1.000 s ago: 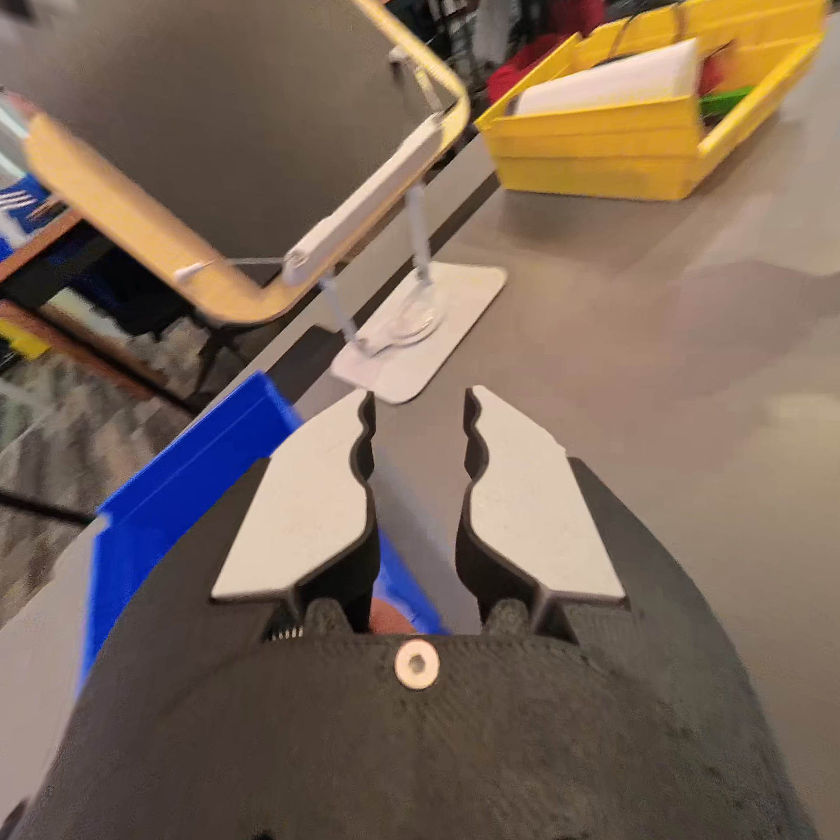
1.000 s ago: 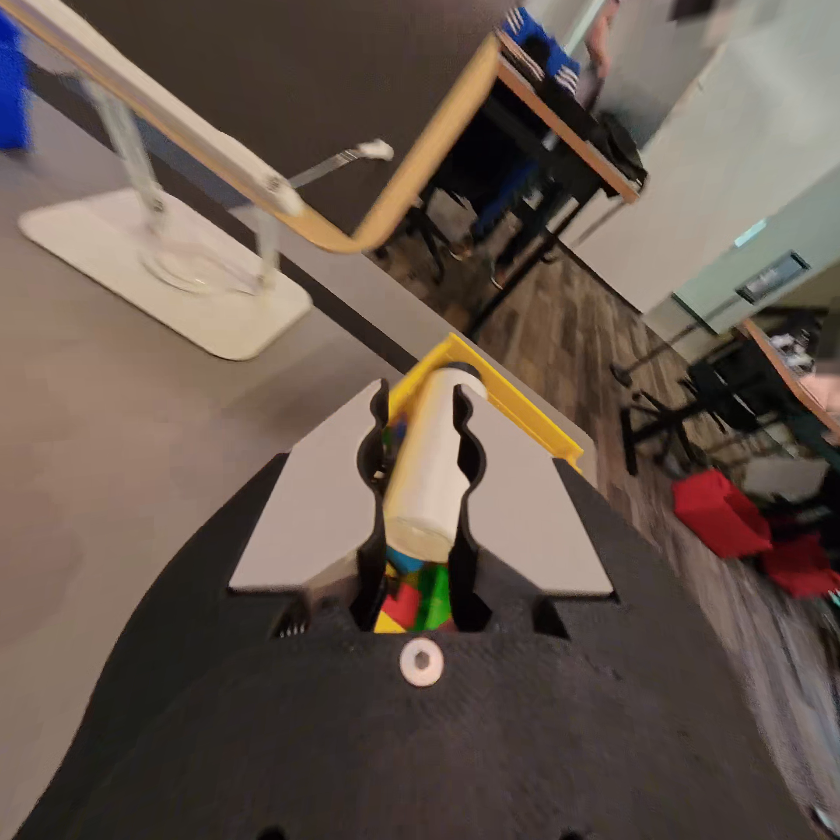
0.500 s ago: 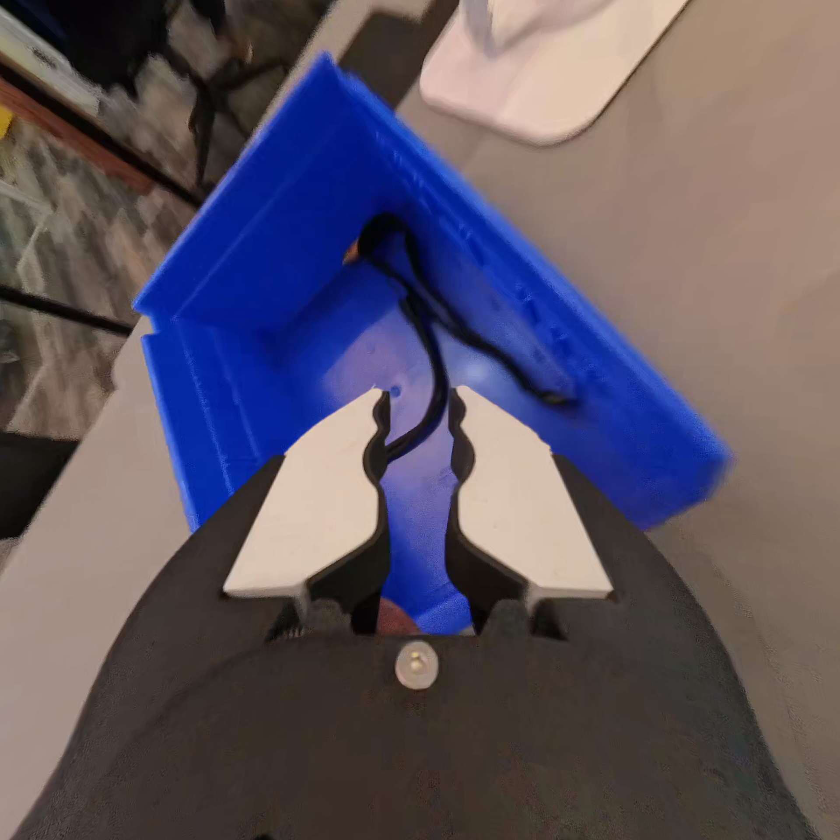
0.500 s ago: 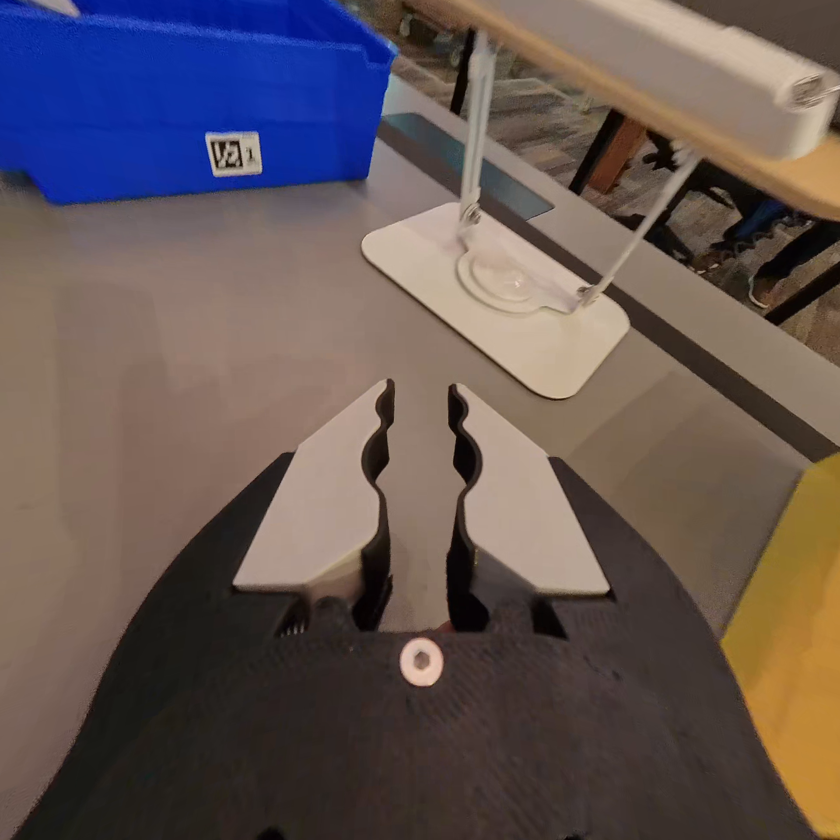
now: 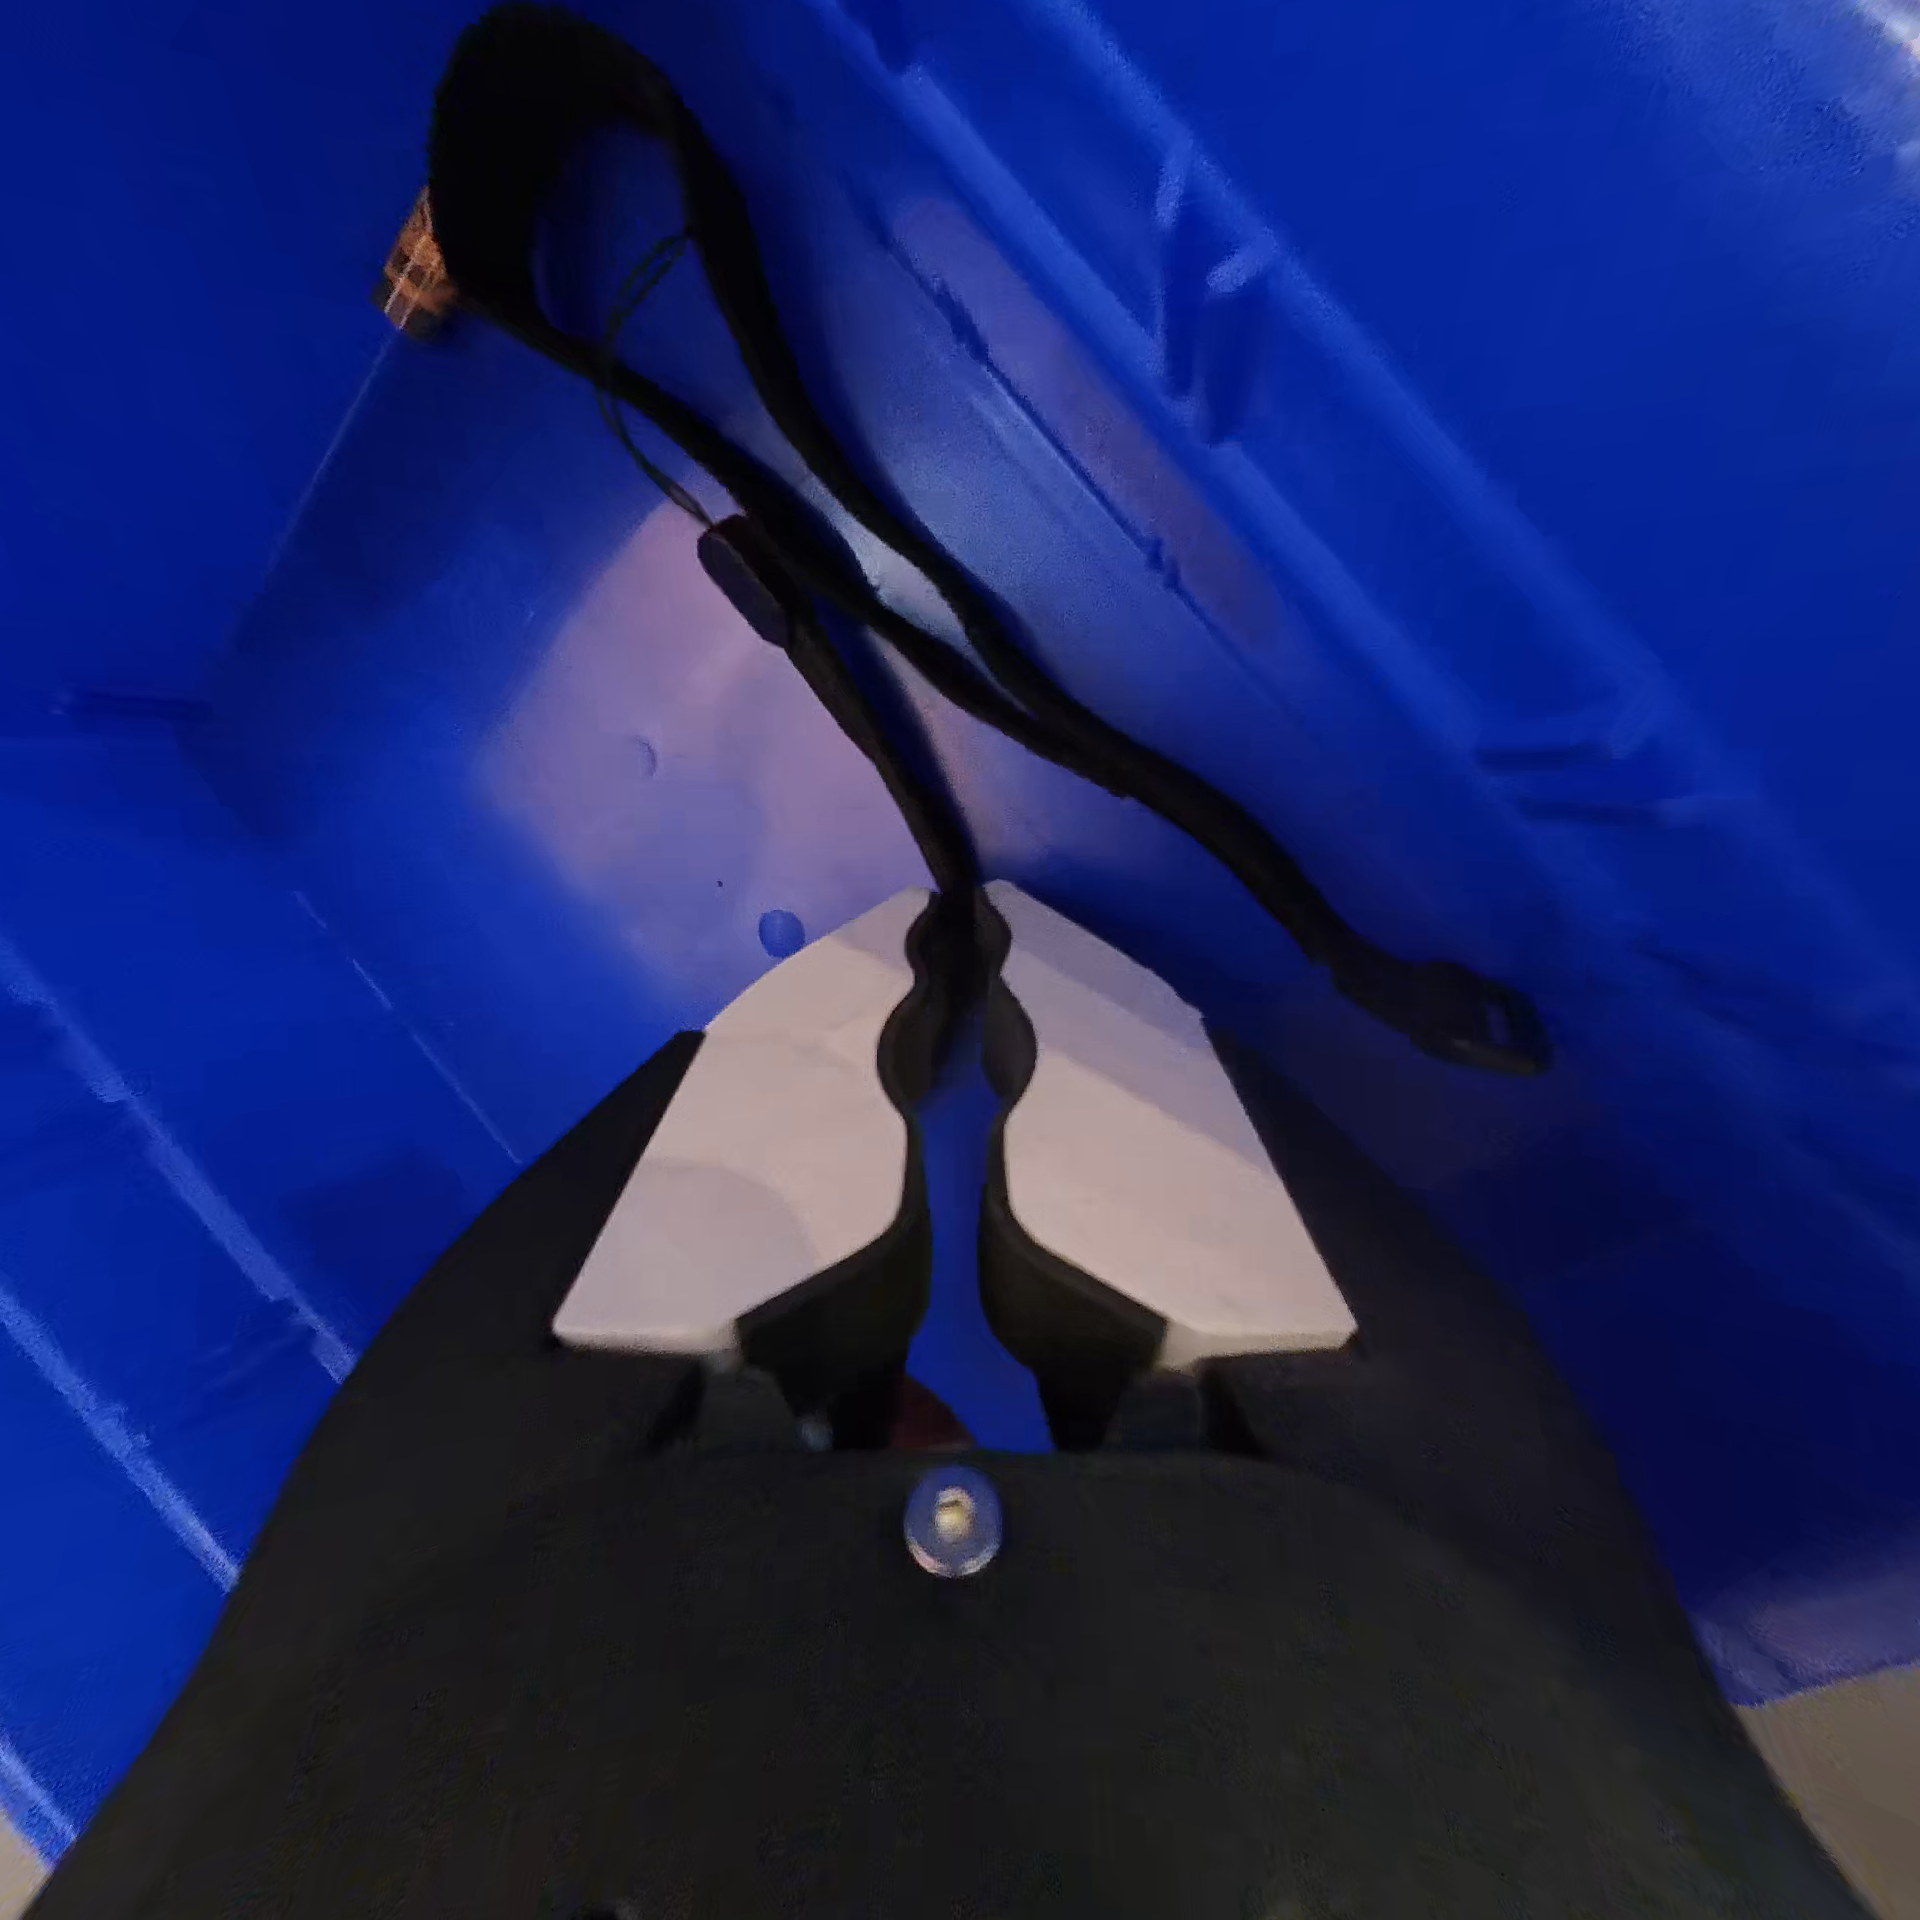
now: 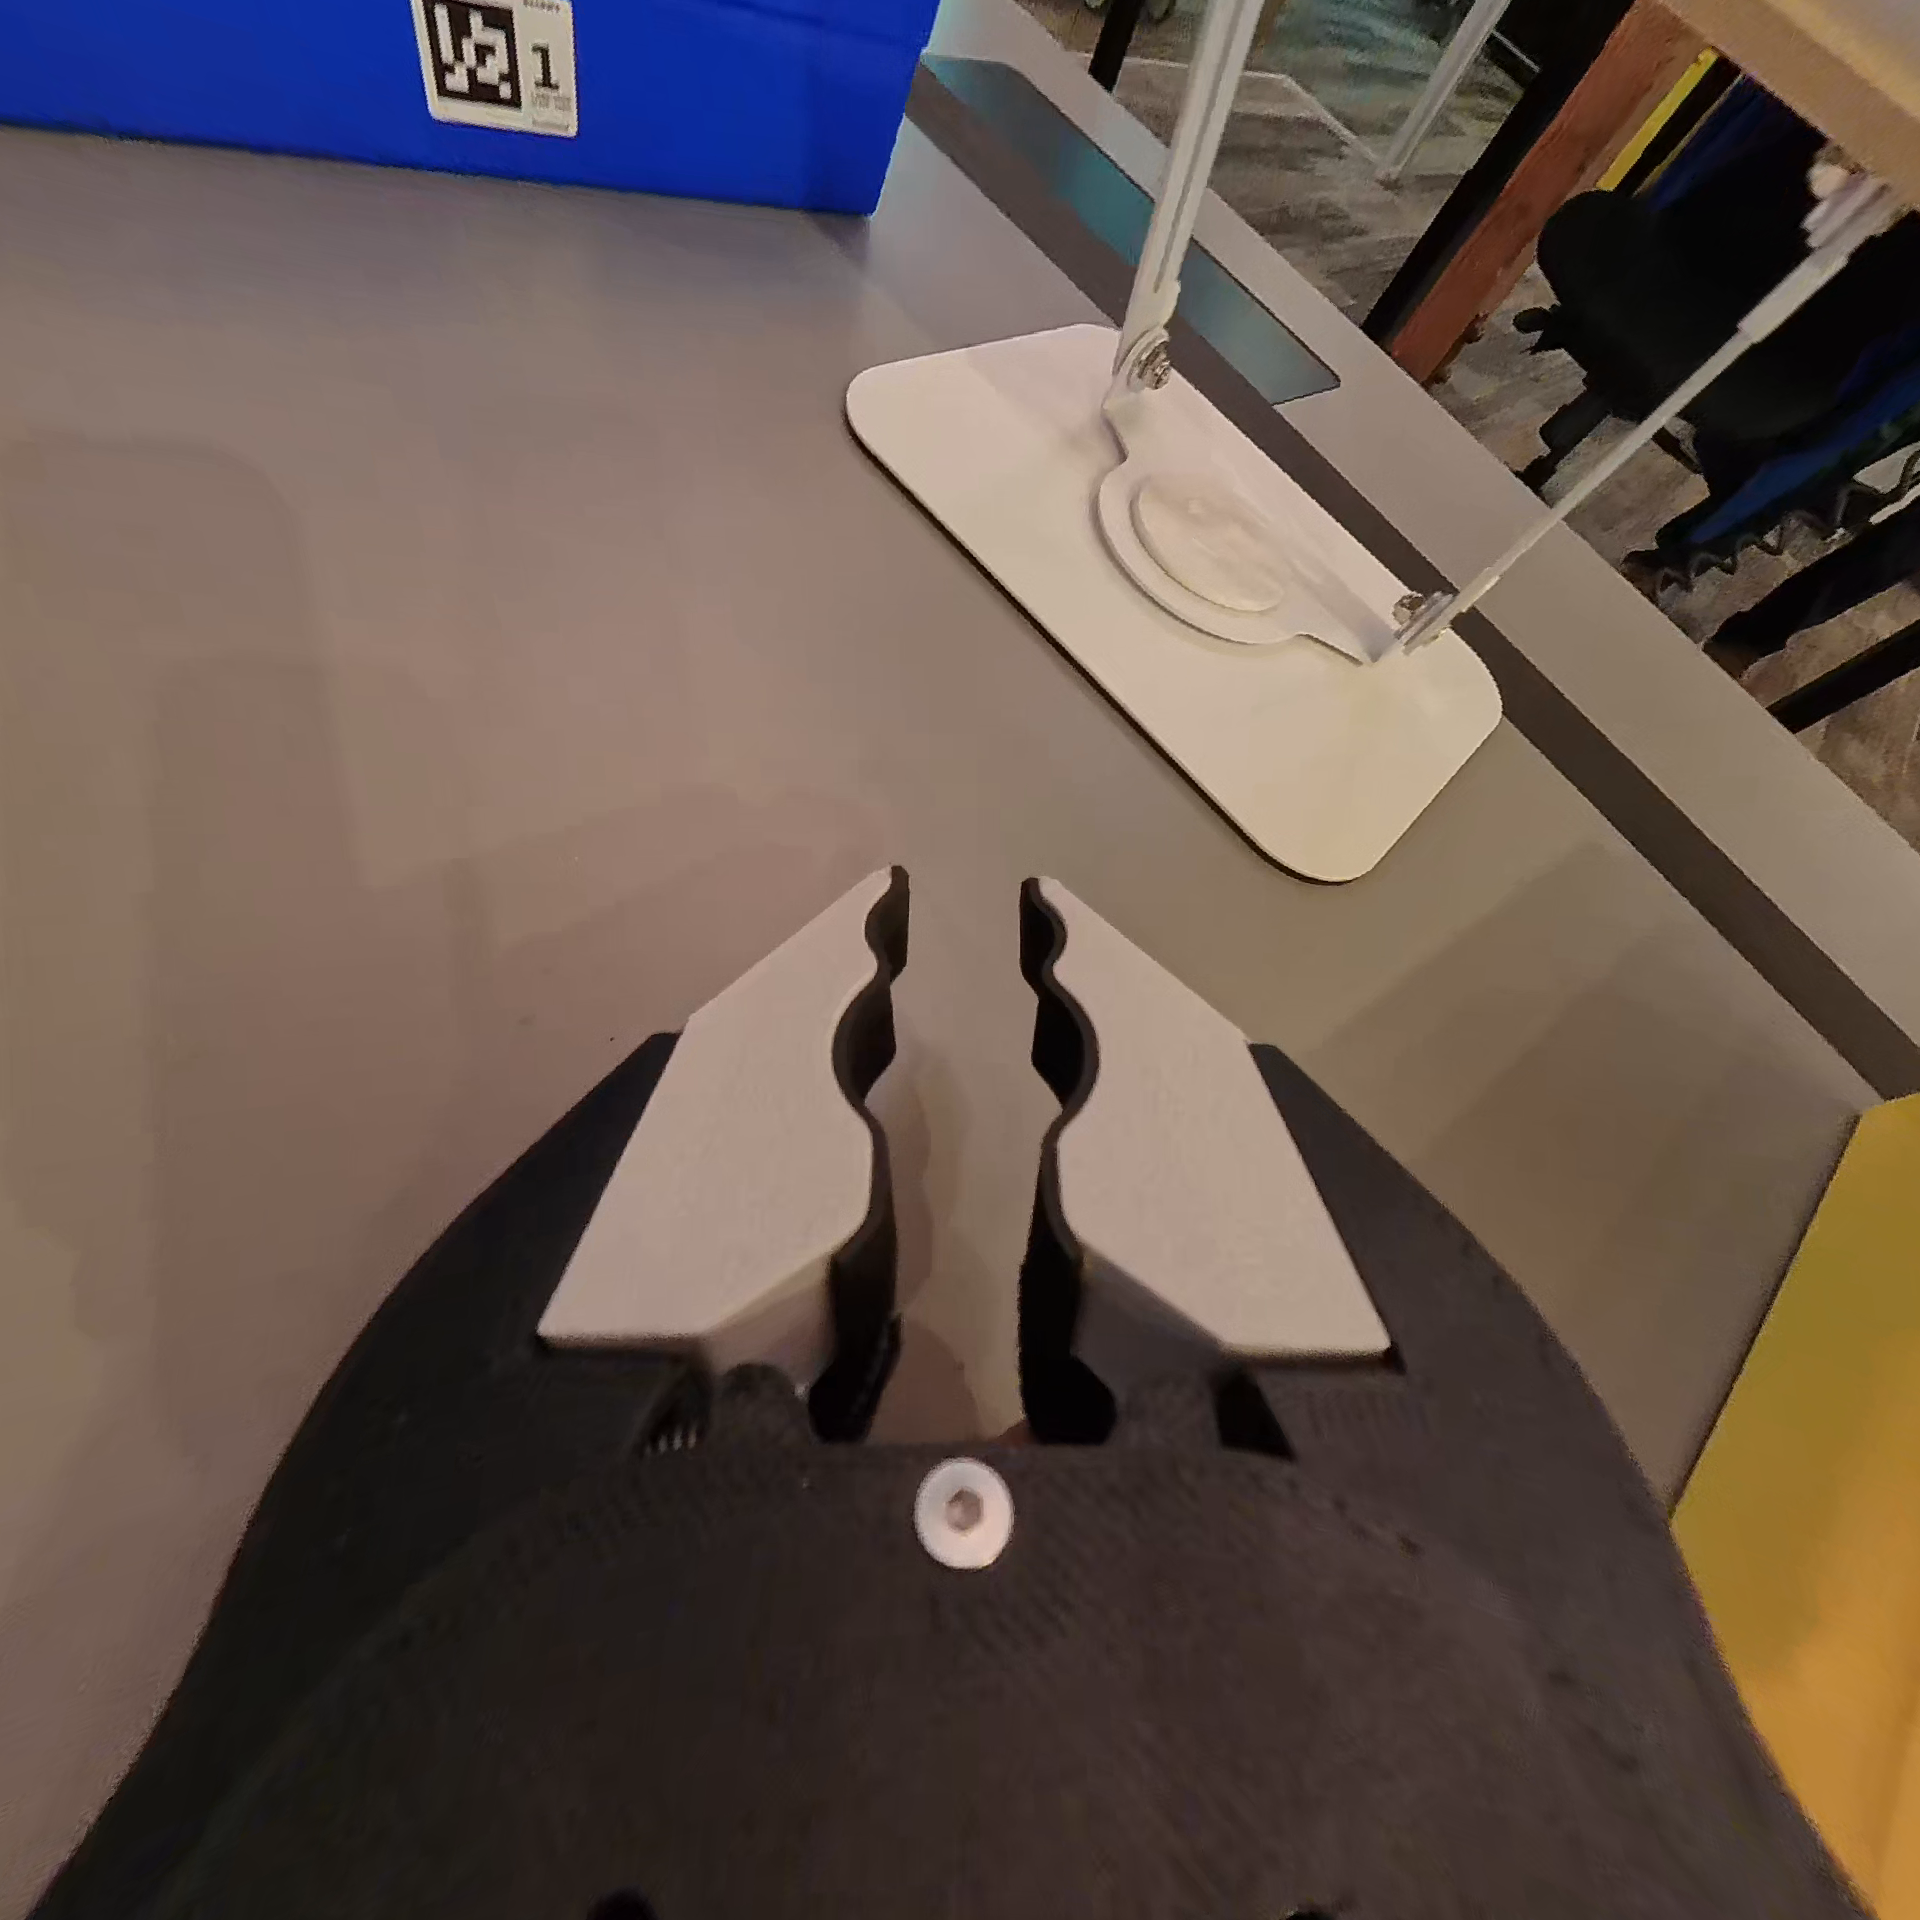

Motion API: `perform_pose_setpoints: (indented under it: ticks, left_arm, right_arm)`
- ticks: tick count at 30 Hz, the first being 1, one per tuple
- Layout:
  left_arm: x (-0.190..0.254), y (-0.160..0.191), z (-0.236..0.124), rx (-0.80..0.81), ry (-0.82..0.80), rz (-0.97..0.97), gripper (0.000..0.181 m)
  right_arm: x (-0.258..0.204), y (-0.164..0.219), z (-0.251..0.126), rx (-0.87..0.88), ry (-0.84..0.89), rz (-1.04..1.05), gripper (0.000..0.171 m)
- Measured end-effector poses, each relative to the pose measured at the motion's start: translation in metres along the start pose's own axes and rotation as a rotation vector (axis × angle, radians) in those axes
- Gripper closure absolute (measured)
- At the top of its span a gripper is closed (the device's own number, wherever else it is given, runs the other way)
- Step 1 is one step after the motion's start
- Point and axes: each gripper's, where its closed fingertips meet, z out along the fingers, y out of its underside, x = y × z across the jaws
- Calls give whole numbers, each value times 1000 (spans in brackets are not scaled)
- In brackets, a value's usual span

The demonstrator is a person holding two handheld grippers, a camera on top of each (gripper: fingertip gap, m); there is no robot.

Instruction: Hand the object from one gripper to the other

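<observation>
Left gripper [image 5: 954,920] is down inside the blue bin [image 5: 1558,416] with its tips pinched on the black cord [image 5: 914,748] mid-frame, while the right gripper [image 6: 964,883] hangs empty, fingers apart, over the grey table [image 6: 416,623] by the white lamp base [image 6: 1174,613].

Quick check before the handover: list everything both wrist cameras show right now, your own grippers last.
Black cord: one, black, lying inside the blue bin, one strand between the left fingertips.
Blue bin: one, blue, fills the left wrist view; its outer wall shows top left in the right wrist view.
Lamp base: one, white, on the table ahead of the right gripper.
Table: one, grey.
Yellow bin: one, yellow, at the right edge.
Left gripper: closed on the black cord.
Right gripper: open, empty, above the table.
</observation>
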Motion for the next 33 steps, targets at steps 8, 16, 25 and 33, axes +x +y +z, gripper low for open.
perform_pose_setpoints:
  ticks: [8,16,25,33]
  left_arm:
    - [-16,-14,-50,270,-67,-131,178]
    - [-3,-62,-170,788,-92,-203,179]
    - [86,-138,-267,1438,421,-341,179]
    - [137,-169,-256,1463,609,-335,179]
  right_arm:
    - [-3,-15,-6,87,-24,48,153]
    - [-21,-70,-21,284,-147,137,143]
    - [-79,-182,-46,647,-532,301,127]
    - [-92,-207,-47,756,-648,335,146]
